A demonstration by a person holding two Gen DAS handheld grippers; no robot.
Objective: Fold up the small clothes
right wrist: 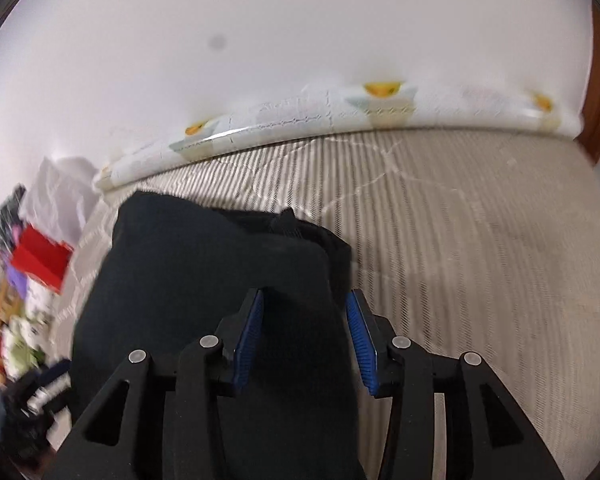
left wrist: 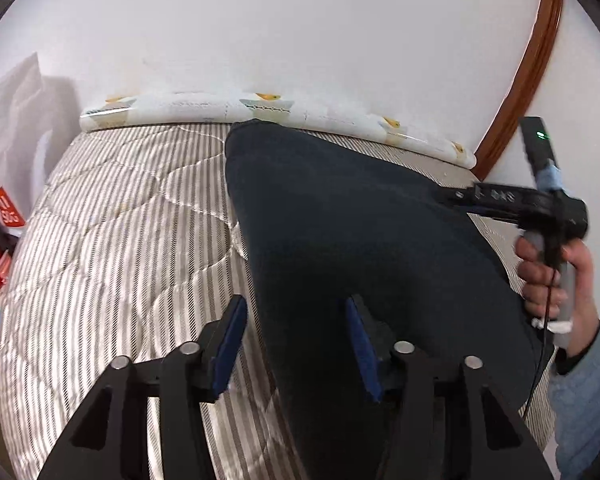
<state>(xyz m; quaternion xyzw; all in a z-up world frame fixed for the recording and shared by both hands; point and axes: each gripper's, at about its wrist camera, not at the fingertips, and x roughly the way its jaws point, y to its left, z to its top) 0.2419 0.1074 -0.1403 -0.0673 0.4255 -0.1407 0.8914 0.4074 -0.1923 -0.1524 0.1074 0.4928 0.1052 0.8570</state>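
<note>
The striped mattress (left wrist: 112, 240) carries the dark garment (left wrist: 360, 240), folded at its middle. My left gripper (left wrist: 296, 344) and right gripper (right wrist: 306, 338) both gape, holding nothing — a careless pass could drag the fold apart.

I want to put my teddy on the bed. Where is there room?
The striped quilt is bare between the dark garment and the clutter with the red bag, back to the patterned strip along the wall. Its other side looks bare too. The middle is crowded by the garment.
</note>
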